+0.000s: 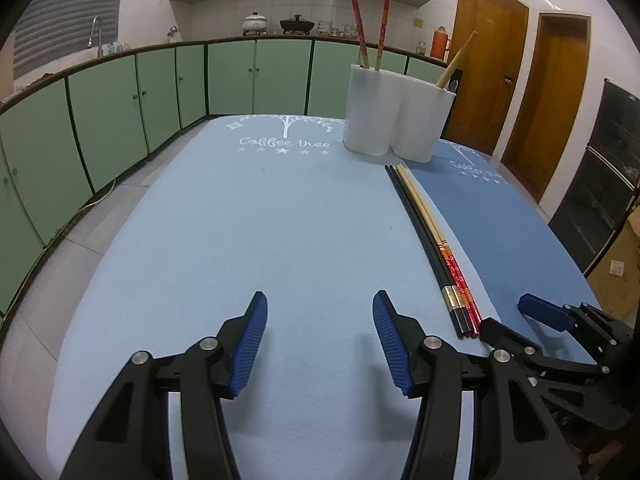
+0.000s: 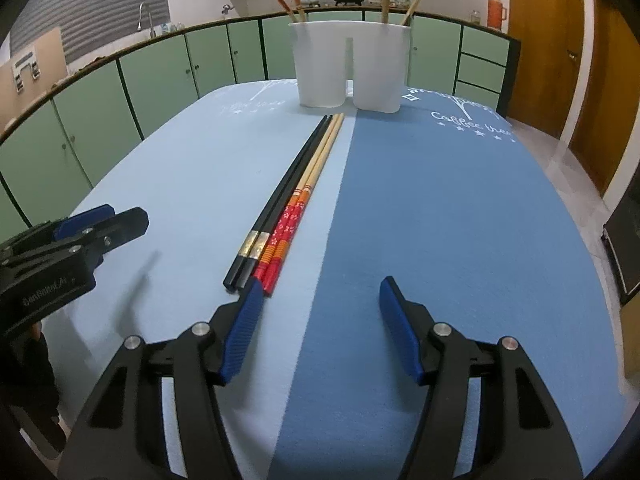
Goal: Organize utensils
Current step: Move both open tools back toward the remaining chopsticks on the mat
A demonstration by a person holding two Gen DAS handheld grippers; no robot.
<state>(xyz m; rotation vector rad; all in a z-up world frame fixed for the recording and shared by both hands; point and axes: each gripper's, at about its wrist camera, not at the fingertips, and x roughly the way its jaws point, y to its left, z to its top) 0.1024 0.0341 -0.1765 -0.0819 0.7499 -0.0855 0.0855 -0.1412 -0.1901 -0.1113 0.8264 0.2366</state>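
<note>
We worked over a bench (image 2: 460, 216) covered by two felt mats, a pale blue mat (image 1: 248, 216) on our left and a darker blue mat (image 2: 460, 240) on our right, meeting in a seam down the middle. At the far end stood the white two-compartment utensil holder (image 2: 350, 68), straddling that seam. Its left compartment already carried two red-handled chopsticks (image 1: 370, 28), and its right one held pale bamboo chopsticks (image 1: 458, 60), so we judged the sorting to be by kind, one kind per compartment.

Four loose chopsticks lay side by side on the pale mat just beside the seam, tips toward the holder: two black chopsticks (image 2: 284, 200) with metallic bands, and two red-patterned chopsticks (image 2: 304, 196) touching them on the right. Lined up like that, their thick ends faced us, easy to pinch.

Our right tool (image 2: 320, 296) sat low with its fingers spread wide and holding nothing, its left finger (image 2: 244, 332) just beside the handle ends. Our left tool (image 1: 320, 312) was likewise spread and empty over bare mat, well apart from the chopsticks.
</note>
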